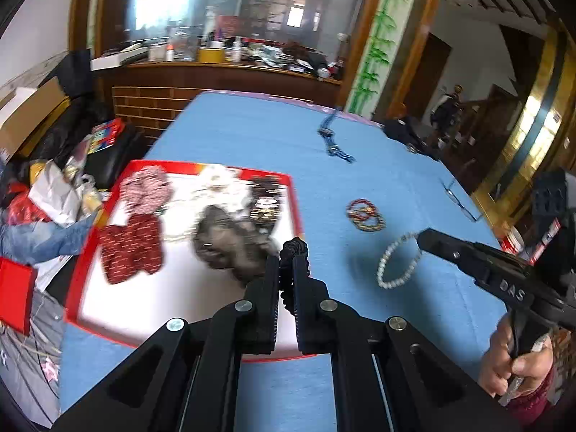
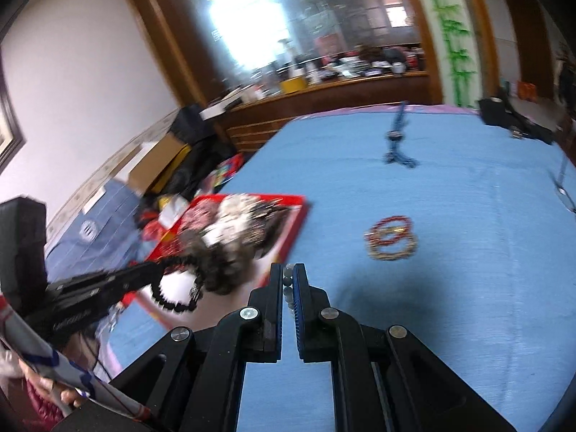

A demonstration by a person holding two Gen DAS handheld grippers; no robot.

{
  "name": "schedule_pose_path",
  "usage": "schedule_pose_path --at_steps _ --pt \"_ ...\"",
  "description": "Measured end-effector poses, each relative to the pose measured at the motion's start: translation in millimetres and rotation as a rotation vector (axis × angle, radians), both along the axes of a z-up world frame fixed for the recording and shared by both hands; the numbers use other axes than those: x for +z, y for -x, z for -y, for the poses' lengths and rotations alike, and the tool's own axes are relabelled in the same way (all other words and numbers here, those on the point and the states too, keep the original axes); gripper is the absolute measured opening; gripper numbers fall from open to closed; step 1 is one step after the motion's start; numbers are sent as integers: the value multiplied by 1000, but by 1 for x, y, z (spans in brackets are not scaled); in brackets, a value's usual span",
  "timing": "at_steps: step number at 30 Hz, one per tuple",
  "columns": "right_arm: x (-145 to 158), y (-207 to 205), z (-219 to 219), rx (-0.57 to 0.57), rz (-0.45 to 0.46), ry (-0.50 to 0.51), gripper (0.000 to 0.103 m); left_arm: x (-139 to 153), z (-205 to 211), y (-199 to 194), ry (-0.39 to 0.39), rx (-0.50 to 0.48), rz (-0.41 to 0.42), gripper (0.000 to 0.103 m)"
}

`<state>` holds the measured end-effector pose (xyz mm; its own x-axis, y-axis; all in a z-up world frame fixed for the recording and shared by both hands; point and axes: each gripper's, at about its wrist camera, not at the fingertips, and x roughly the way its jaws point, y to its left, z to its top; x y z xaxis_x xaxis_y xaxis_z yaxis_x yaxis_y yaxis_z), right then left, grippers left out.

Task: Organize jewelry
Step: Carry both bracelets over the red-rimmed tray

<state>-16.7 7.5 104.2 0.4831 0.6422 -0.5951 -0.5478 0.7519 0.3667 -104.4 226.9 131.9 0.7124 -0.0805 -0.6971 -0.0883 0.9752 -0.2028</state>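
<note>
Your left gripper (image 1: 287, 252) is clamped on a black bead bracelet (image 1: 295, 248); the right wrist view shows that loop (image 2: 176, 288) hanging from the tips over the near part of the tray. Your right gripper (image 2: 288, 273) is clamped on a white bead bracelet (image 2: 288, 280); the left wrist view shows the pearl loop (image 1: 397, 262) dangling from the tips (image 1: 421, 237) above the blue cloth (image 1: 252, 133), just right of the tray.

The red-rimmed tray (image 1: 293, 194) with a white floor sits at the left side of the cloth. In it: red patterned pouches (image 1: 131, 248) on the left, a white beaded heap (image 1: 219, 180) at the back, a dark beaded heap (image 1: 266, 198) at back right, and a grey-brown mass (image 1: 226, 241) in the middle. All of it is blurred; single pieces can't be told apart.

Loose on the cloth, right of the tray: a red bracelet (image 1: 361, 207) and a gold-toned bracelet (image 1: 370, 223), overlapping. Farther back lies a blue strand (image 1: 333, 140). Glasses (image 1: 460, 201) lie near the right edge.

Your right hand (image 1: 514, 356) grips the handle at lower right.
</note>
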Motion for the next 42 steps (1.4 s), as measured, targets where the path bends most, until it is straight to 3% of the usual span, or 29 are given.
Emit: schedule_pose_path --at_steps 19,33,42 --pt "4 31 -136 289 -17 50 7 -30 -104 33 55 195 -38 7" --pt "-17 20 -204 345 -79 83 7 -43 -142 34 61 257 -63 7" --pt "-46 8 -216 320 -130 138 7 -60 -155 22 32 284 -101 7"
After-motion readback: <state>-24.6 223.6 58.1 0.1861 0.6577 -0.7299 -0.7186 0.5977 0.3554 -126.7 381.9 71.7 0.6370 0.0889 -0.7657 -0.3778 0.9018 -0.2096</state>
